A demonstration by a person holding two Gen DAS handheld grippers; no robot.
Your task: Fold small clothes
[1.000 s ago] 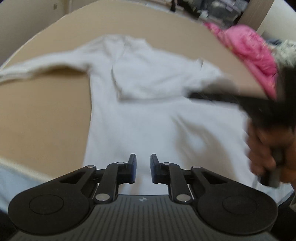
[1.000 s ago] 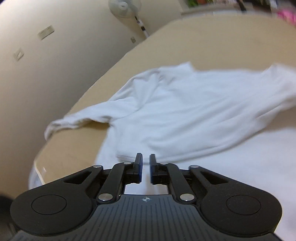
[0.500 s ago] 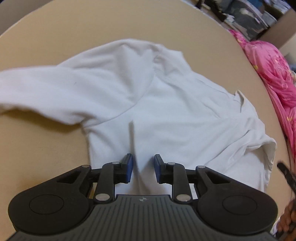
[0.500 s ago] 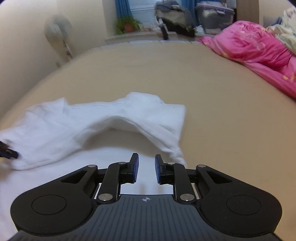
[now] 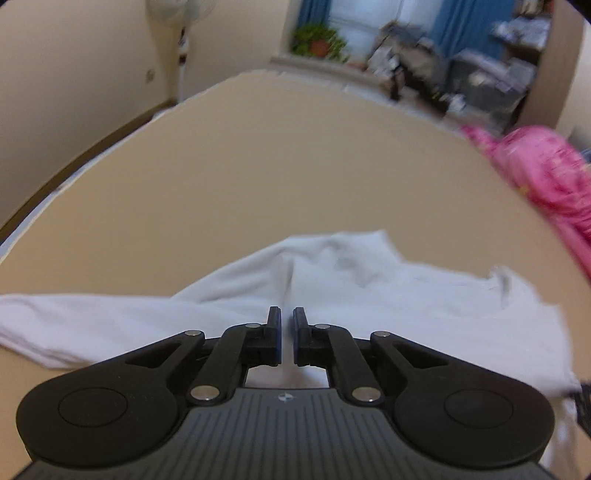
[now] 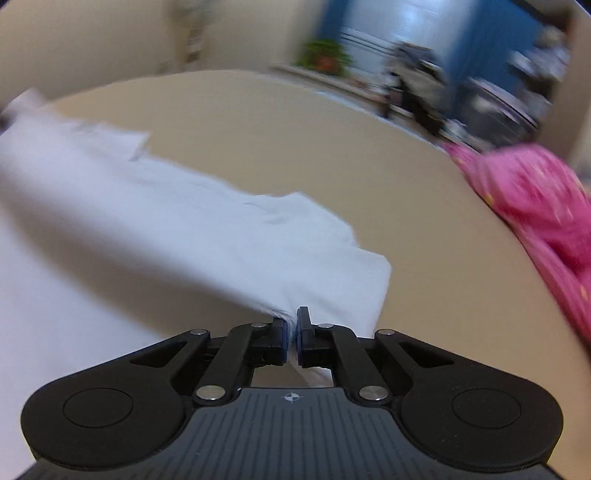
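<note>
A white long-sleeved shirt (image 5: 369, 295) lies spread on a tan bed surface (image 5: 295, 166), one sleeve (image 5: 74, 321) stretching off to the left. My left gripper (image 5: 287, 321) is closing its jaws down to a narrow slit on a raised crease of the shirt's body. In the right wrist view the shirt (image 6: 147, 221) is blurred and pulled up toward the camera. My right gripper (image 6: 291, 325) is closing its jaws on the cloth's edge, with fabric pinched between the pads.
A pink blanket (image 5: 546, 173) is heaped along the right side of the bed, also seen as the pink blanket (image 6: 535, 199). Beyond the far edge stand a fan (image 5: 177, 11), a potted plant (image 5: 317, 40) and cluttered storage boxes. Bare tan surface lies beyond the shirt.
Both pairs of jaws went from a wider gap to nearly together, each now with shirt cloth between them. Both views swung up toward the room, and the cloth at the right gripper has lifted.
</note>
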